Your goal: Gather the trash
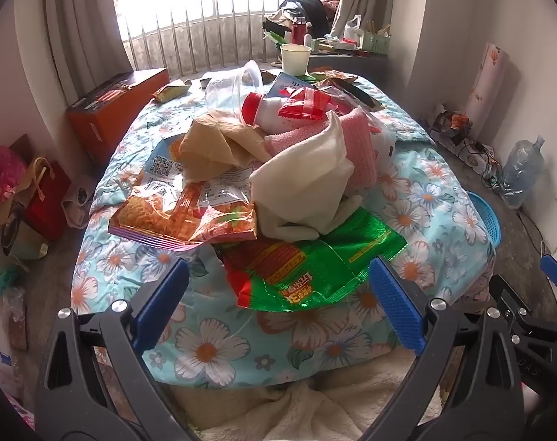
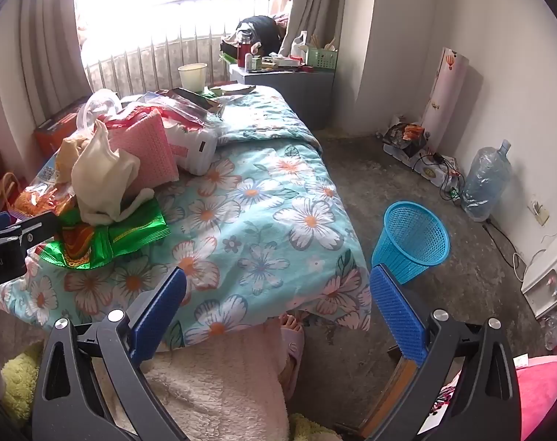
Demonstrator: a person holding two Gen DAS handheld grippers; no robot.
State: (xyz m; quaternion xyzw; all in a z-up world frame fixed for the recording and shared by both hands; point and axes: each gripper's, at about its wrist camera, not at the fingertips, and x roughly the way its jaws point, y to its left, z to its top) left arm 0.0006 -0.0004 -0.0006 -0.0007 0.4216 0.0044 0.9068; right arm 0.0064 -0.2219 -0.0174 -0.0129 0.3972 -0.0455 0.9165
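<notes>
A heap of trash lies on the flowered bed [image 1: 219, 349], and nearest the left gripper [image 1: 278, 305], at twelve o'clock just past its tips, is the green snack wrapper [image 1: 315, 268], with a cream cloth [image 1: 300, 180] resting on its far edge. Both the left and the right gripper [image 2: 278, 312] have their jaws wide apart and empty. The wrapper looks light, thin, crinkly and probably slick, so its free near edge seems the best hold; the blue basket [image 2: 410, 239] stands on the floor at two o'clock in the right view.

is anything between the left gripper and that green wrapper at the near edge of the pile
Nothing visible. The left gripper is open with only bare floral quilt ahead of it, and the green wrapper lies at the near edge of the pile. A cream cloth overlaps its far end.
</notes>
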